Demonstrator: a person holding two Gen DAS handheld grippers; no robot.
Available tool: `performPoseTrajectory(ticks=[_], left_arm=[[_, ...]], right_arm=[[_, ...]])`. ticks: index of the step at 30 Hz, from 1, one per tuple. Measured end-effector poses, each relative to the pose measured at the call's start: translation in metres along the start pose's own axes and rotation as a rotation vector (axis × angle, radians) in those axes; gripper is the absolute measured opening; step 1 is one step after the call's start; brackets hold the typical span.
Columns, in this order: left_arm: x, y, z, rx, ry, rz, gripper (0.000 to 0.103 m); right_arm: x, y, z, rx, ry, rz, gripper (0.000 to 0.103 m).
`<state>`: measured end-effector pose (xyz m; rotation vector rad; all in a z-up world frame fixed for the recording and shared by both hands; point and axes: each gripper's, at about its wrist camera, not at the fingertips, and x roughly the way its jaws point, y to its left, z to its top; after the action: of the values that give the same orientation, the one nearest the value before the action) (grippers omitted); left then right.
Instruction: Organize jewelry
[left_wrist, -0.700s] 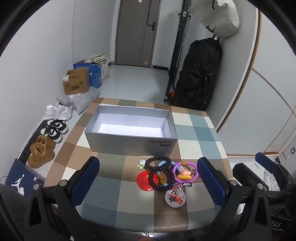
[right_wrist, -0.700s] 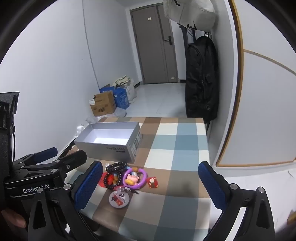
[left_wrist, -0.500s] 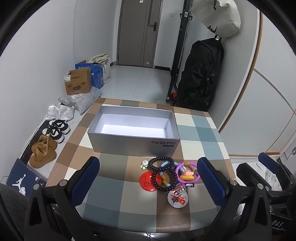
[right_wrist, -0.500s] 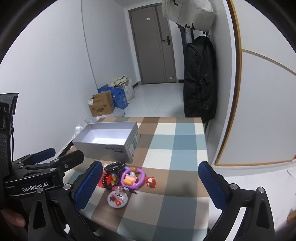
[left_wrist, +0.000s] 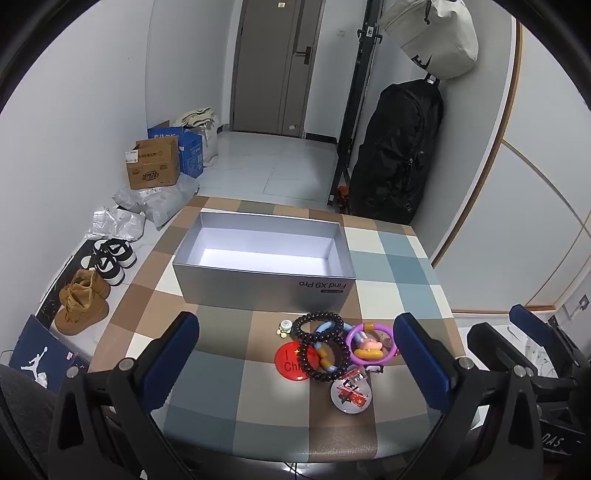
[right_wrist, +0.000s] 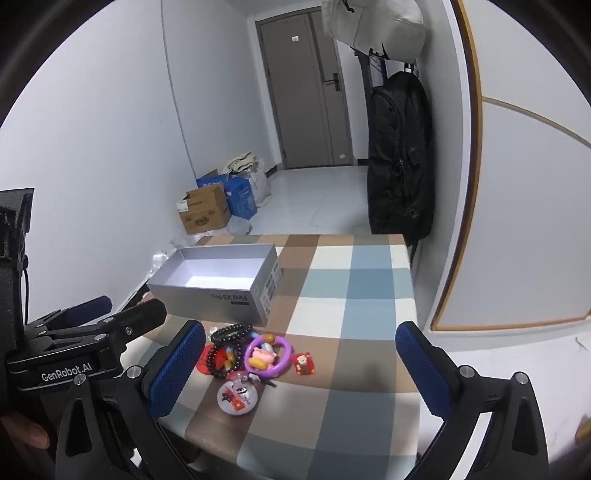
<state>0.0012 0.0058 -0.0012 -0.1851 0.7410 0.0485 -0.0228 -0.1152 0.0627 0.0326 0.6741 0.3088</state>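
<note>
Jewelry pile (left_wrist: 332, 350) sits farther off — both views.

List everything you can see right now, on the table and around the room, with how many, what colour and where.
box: 1, silver, open, far side of table
bead bracelets: 2, black, near edge, overlapping
ring: 1, purple, right of bracelets
round badges: 2, red and white, by the bracelets
small charm: 1, red, right of ring
table: 1, checked brown, blue, white
backpack: 1, black, against right wall
bag: 1, cream, hanging above backpack
cardboard box: 1, brown, floor left
shoes: 2 pairs, tan and black-white, floor left
door: 1, grey, far end
left tongs: open, empty
right tongs: open, empty
</note>
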Motion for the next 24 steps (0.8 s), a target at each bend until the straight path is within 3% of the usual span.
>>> performPoseTrajectory(ticks=[24], left_arm=[[-0.0003, 0.0063, 0.0, -0.034, 0.008, -0.014, 0.102]], right_arm=[[0.0013, 0.0003, -0.003, 0.012, -0.003, -0.007, 0.103]])
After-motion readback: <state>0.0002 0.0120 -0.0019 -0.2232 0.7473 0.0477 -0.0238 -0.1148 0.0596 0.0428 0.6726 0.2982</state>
